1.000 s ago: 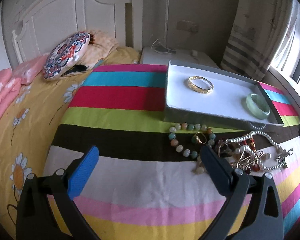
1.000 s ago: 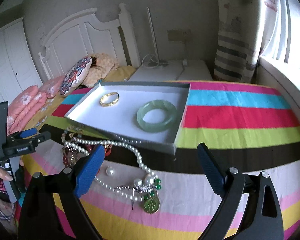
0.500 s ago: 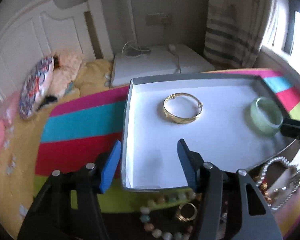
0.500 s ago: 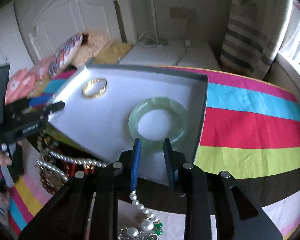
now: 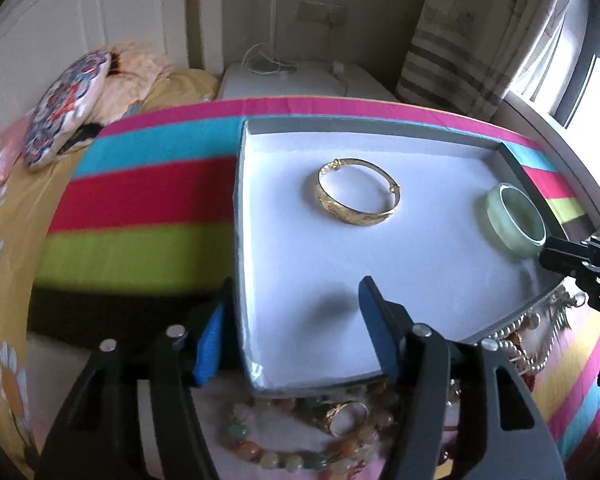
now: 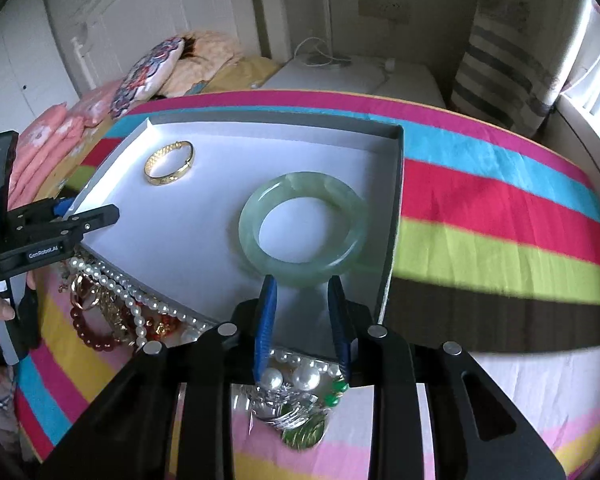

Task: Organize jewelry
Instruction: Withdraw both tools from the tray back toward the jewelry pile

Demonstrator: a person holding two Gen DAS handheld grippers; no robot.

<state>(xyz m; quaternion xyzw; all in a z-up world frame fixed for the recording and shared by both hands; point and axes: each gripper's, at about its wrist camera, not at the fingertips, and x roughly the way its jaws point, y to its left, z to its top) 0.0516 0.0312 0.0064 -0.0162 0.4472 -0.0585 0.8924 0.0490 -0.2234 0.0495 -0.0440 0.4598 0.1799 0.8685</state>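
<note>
While the grey tray (image 6: 394, 184) lies on the striped bed (image 6: 500, 208), the jade bangle (image 6: 302, 226) rests flat inside, near its right wall. The right claw (image 6: 302, 312), narrowed but empty, points straight at the bangle's near rim; the left claw (image 5: 292, 332) straddles the tray's left wall, half open and far off.

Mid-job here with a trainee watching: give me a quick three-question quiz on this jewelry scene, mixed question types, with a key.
1. True or false: the gold bangle lies outside the white tray.
2. Multiple choice: the right gripper has its fingertips at which item? A) the jade bangle B) the pearl necklace C) the red bead bracelet
3. Fill in: the left gripper straddles the tray's near-left ____.

Key: 1 false, it lies inside the tray. 2 A. 3 wall, one finger outside it and one inside.
</note>
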